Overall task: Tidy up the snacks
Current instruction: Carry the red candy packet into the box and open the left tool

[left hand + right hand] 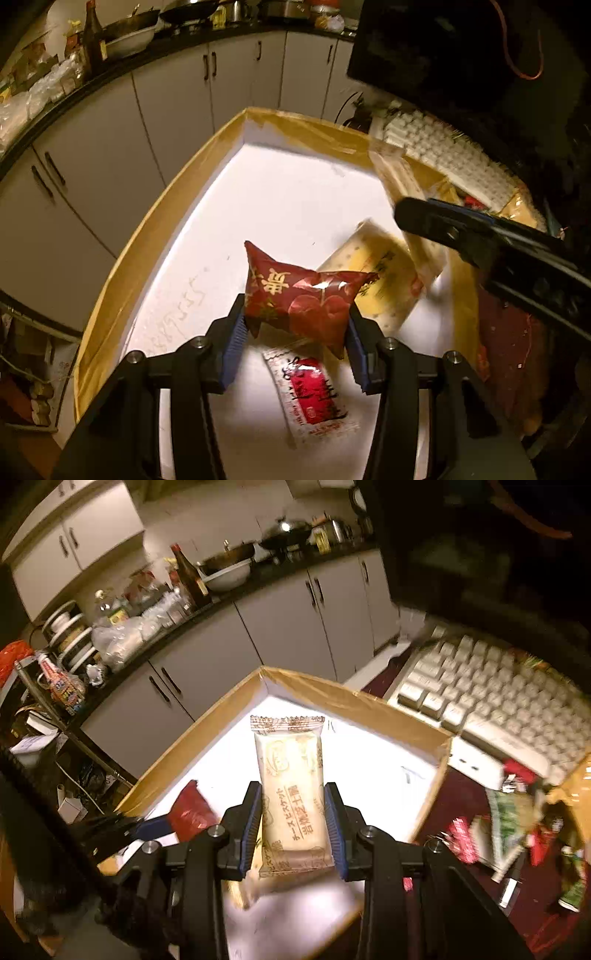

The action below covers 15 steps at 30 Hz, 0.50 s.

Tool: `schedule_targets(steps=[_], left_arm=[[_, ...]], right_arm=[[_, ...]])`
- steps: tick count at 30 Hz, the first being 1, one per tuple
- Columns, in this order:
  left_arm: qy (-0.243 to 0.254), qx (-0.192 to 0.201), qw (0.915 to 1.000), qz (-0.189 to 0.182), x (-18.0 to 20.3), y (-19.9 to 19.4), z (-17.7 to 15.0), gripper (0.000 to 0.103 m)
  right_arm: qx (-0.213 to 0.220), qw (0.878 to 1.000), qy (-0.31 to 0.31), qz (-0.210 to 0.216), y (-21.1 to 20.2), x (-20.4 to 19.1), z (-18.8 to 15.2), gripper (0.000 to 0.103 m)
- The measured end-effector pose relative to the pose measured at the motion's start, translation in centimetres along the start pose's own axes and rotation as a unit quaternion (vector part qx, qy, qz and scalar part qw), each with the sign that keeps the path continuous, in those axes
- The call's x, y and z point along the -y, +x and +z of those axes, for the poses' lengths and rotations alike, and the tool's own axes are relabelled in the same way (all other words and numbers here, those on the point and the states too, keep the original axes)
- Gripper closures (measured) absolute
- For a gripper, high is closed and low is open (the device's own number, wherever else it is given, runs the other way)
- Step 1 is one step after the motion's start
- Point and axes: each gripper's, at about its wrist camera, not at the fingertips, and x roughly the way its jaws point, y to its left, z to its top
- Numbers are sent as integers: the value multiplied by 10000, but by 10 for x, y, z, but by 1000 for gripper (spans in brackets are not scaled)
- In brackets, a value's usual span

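- Centrally, box (159, 221): shallow, white floor, tan taped walls; far corner toward the cupboards (177, 96). Far half of the floor is bare; snacks gather at the near right.
- Left gripper (295, 343): blue-padded fingers (233, 345) closed on the red packet (299, 299), one pad on each side edge. Packet is puffed, gold-printed, and held above the box floor near the middle.
- Sachet (314, 395): clear with a red label, flat on the floor directly under the held red packet.
- Yellow packet (376, 280): flat on the floor, just right of the red packet, partly tucked behind it.
- Right gripper (293, 827): fingers (334, 827) closed on the biscuit packet (290, 794), pale, upright, crimped top edge uppermost. From the left wrist camera it shows at the box's right wall, over the yellow packet; blurred there.
- Left wall and far wall of the box: nothing against them; open floor runs along both.
- Right wall (432, 786): dark red counter (461, 794) beyond it, carrying a white keyboard (498, 709) close to the box's far-right edge.
- Loose snacks (509, 823): red and green packets heaped on the counter right of the box, blurred, well apart from both held packets.
- Kitchen worktop (229, 590) above the cupboards: bottles, bowl and pans, well apart from the box.
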Motion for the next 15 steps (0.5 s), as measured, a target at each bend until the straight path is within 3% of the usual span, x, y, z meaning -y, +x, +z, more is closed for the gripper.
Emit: schedule_targets(steps=[3,5,6,8,11,15], left_arm=[[-25,-16,10000,-66,-1,0,-2,48],[6,86,10000,-41,1,-4,-3,36],[-13,137,9999,1,1,-5,-2,28],[-114,187,9998,-18,0,-9,-3,23],[-205,409,9989,-104,4,-21,-2,20],[-49,721,9970,-281,28,-43,-3,14]], right_arm=[[-163,9999,30,-40,17,-2,-2,67],[-215,9997,64,78,19,-3,-2,62],[-135,9999,61,38,17,-5,-2,44],[120,9999,47,-72,6,-6,-2,26],[502,9984,216,170,-25,12,-6,23],[623,9931,865,-494,-41,68,-13,23]])
